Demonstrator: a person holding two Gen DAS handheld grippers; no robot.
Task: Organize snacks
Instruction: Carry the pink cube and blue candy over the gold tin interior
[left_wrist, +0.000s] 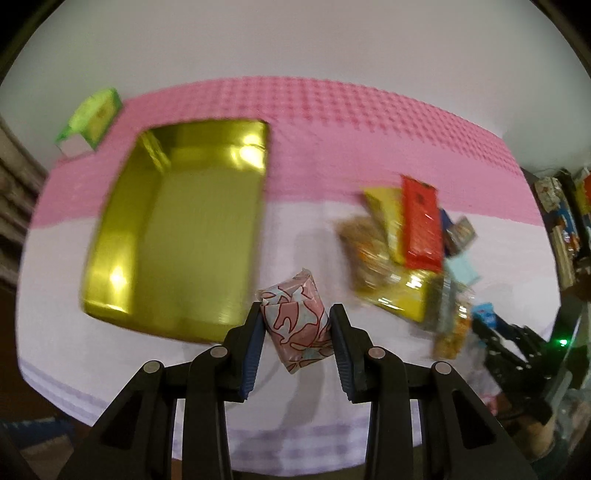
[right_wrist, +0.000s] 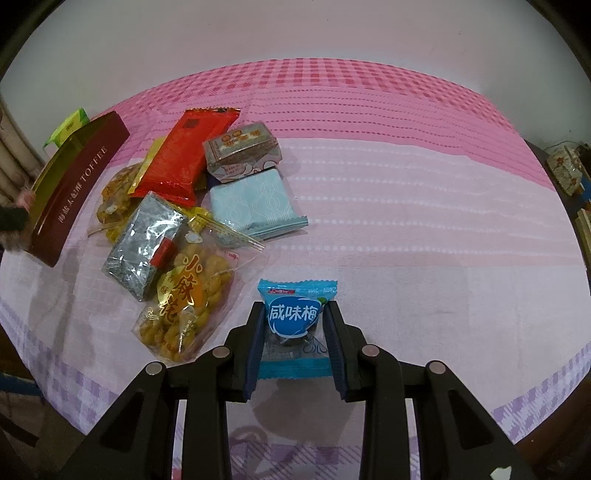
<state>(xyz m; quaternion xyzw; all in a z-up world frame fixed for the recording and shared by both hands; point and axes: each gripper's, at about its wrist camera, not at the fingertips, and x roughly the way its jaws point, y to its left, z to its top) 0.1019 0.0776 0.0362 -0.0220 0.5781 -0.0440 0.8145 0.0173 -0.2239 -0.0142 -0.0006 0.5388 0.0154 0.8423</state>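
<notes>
My left gripper (left_wrist: 297, 321) is shut on a pink-and-blue patterned wrapped snack (left_wrist: 295, 319), lifted above the cloth. Left of it lies an open gold tin (left_wrist: 177, 229), empty inside. In the right wrist view my right gripper (right_wrist: 295, 325) is shut on a blue plum candy packet (right_wrist: 293, 317) just above the tablecloth. A pile of snacks lies to its upper left: a red packet (right_wrist: 184, 155), a light blue packet (right_wrist: 255, 201), a silver packet (right_wrist: 142, 240), a bag of fried twists (right_wrist: 184, 310) and a small grey box (right_wrist: 240, 151).
The gold tin shows its maroon TOFFEE side (right_wrist: 70, 195) at the left edge of the right wrist view. A green carton (left_wrist: 90, 120) lies at the table's far left corner. The pink and white checked tablecloth (right_wrist: 406, 206) covers the table; shelves with boxes (left_wrist: 565, 229) stand at the right.
</notes>
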